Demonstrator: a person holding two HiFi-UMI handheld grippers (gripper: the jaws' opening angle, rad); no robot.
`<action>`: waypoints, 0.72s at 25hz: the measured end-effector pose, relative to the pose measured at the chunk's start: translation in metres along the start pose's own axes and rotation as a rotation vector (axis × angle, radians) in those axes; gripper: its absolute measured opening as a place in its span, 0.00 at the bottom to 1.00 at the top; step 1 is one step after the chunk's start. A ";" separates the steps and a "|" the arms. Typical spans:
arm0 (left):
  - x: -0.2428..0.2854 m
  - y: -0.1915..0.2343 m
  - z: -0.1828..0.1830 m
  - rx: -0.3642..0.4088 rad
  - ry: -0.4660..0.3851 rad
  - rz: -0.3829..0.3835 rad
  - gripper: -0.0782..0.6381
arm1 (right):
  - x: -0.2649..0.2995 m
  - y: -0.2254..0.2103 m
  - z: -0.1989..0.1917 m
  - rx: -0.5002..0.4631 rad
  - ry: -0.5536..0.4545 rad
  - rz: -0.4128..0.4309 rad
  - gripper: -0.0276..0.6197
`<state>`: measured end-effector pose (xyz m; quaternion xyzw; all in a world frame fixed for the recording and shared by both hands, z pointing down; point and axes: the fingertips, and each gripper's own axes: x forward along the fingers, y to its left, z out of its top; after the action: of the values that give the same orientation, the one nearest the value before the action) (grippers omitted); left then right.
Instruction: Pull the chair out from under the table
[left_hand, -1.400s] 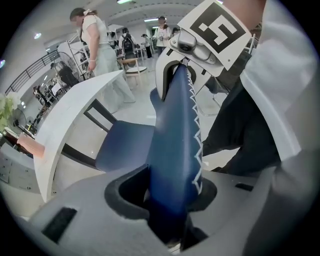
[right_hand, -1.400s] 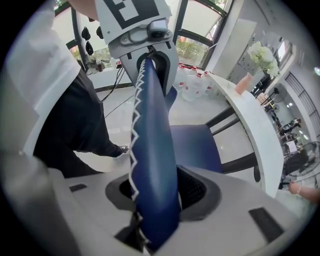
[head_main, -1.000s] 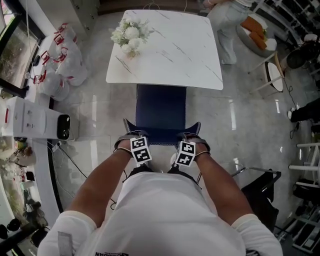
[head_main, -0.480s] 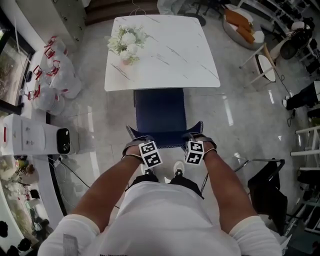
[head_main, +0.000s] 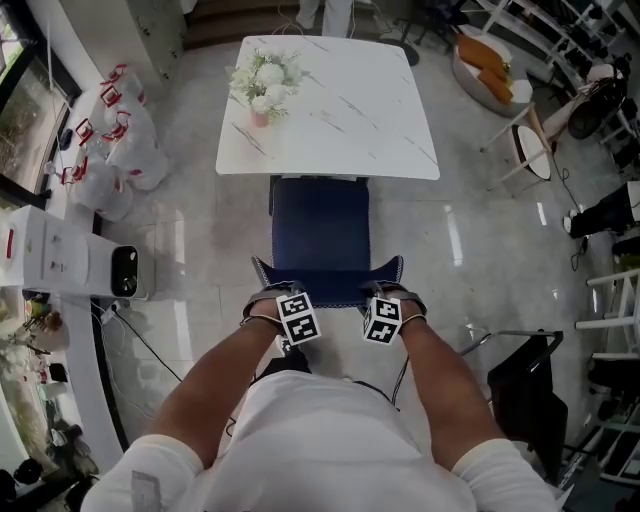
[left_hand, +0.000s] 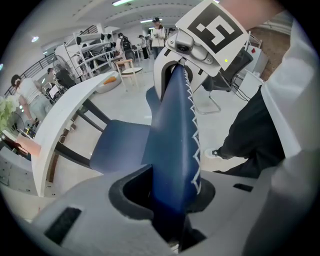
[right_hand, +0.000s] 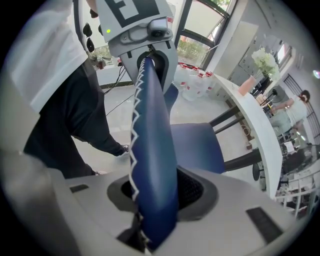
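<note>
- Blue chair (head_main: 320, 225) stands with its seat mostly out from the white table (head_main: 340, 110), its front edge at the rim.
- Left gripper (head_main: 270, 293) and right gripper (head_main: 392, 291) each clamp the backrest (head_main: 328, 280) top.
- Risk: uneven pulling may skew or tip it, or the padded edge may slip free.
- Both forearms reach steeply downward, side by side.
</note>
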<state>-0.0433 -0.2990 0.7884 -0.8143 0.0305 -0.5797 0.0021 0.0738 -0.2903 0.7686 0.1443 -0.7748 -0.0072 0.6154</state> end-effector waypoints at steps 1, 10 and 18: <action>0.001 -0.008 -0.002 0.000 0.006 -0.010 0.27 | 0.000 0.007 -0.001 -0.002 -0.001 -0.003 0.26; 0.015 -0.080 -0.013 0.000 0.046 0.024 0.27 | 0.003 0.078 -0.020 -0.016 0.000 -0.023 0.24; 0.018 -0.135 -0.013 -0.036 0.064 0.023 0.27 | -0.010 0.124 -0.032 -0.026 -0.019 -0.032 0.23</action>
<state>-0.0436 -0.1647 0.8149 -0.7949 0.0504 -0.6046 -0.0068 0.0797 -0.1641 0.7907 0.1487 -0.7780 -0.0284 0.6098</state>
